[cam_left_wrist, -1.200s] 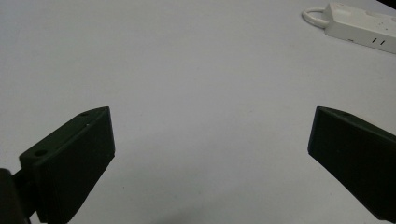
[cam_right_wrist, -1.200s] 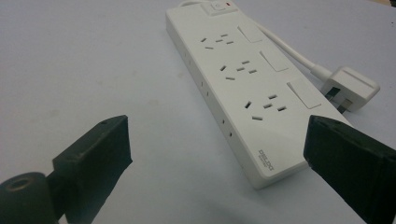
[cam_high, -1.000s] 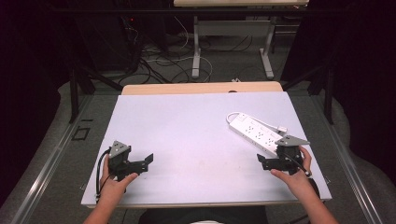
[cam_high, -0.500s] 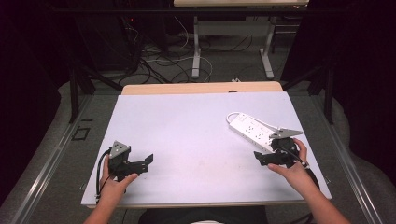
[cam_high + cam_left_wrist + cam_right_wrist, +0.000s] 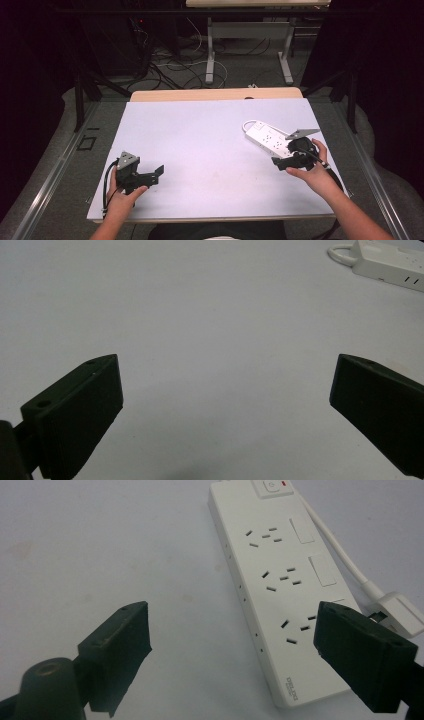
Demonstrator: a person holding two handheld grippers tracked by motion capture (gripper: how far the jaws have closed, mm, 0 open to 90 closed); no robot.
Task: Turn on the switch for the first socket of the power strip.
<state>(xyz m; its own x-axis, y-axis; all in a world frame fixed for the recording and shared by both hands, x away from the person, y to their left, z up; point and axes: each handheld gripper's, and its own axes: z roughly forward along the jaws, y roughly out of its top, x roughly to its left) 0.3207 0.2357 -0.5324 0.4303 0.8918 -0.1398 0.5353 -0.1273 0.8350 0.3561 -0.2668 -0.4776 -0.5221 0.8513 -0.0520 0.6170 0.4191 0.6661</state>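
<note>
Two grippers are in play, and the work falls to the right gripper (image 5: 296, 156), which hovers at the near end of the white power strip (image 5: 280, 590) with its jaws spread wide and nothing between them; the strip lies flat on the desk (image 5: 210, 130) toward its right side, angled away from the person, with its switch (image 5: 272, 487) at the far end and its own cord (image 5: 332, 542) running back along one long side to a white plug (image 5: 400, 611) lying just beside the body. I judge the first risk to be the plug: one jaw sits over that corner, so closing from here could catch plug or cord together with the casing and give a crooked, slipping hold. A grip at the very end is the second risk (a long body held by one end tends to sag or swing); the smooth casing could twist out between the jaws. Pushing down before closing could also skate the strip across the bare surface, toward the desk's right edge. Meanwhile the left gripper (image 5: 136, 174) rests well apart at the near left, jaws likewise spread and empty, too far off to steady anything.
</note>
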